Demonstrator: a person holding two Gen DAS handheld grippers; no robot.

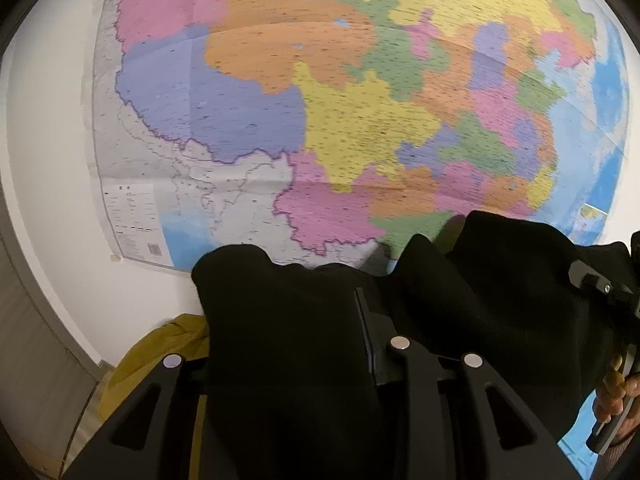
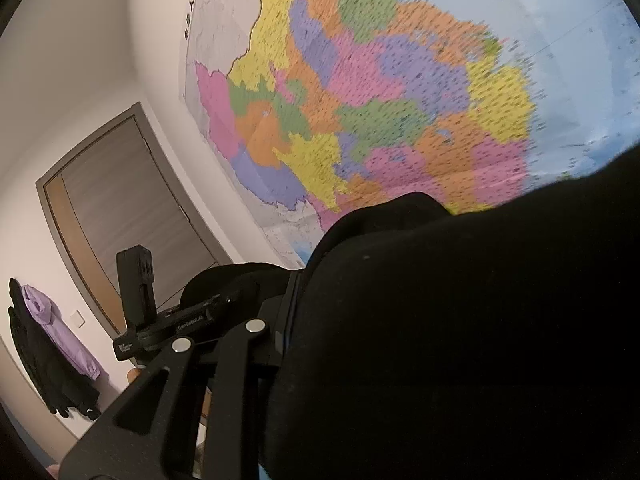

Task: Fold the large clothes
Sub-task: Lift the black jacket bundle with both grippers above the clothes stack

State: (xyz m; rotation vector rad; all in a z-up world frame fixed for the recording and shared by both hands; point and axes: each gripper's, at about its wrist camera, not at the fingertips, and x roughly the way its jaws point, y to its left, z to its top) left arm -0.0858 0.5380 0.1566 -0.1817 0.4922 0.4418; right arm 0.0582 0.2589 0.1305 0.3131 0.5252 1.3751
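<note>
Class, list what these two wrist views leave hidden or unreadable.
- Left wrist view: the black garment drapes over the left gripper, hiding its jaws.
- Right wrist view: the same garment covers the right gripper.
- Both views: wall map lettering is blurred.
- No folding surface shows.

Little of any supporting surface shows. At the lower left of the left wrist view, a pale wood-toned surface (image 1: 86, 412) runs along the foot of the wall. A crumpled mustard-yellow cloth (image 1: 160, 344) sits low against it, and whether the cloth rests on that surface cannot be told. At the lower right, a small patch of bright blue surface (image 1: 576, 446) shows below the hanging black garment (image 1: 300, 340), which hides the rest.
</note>
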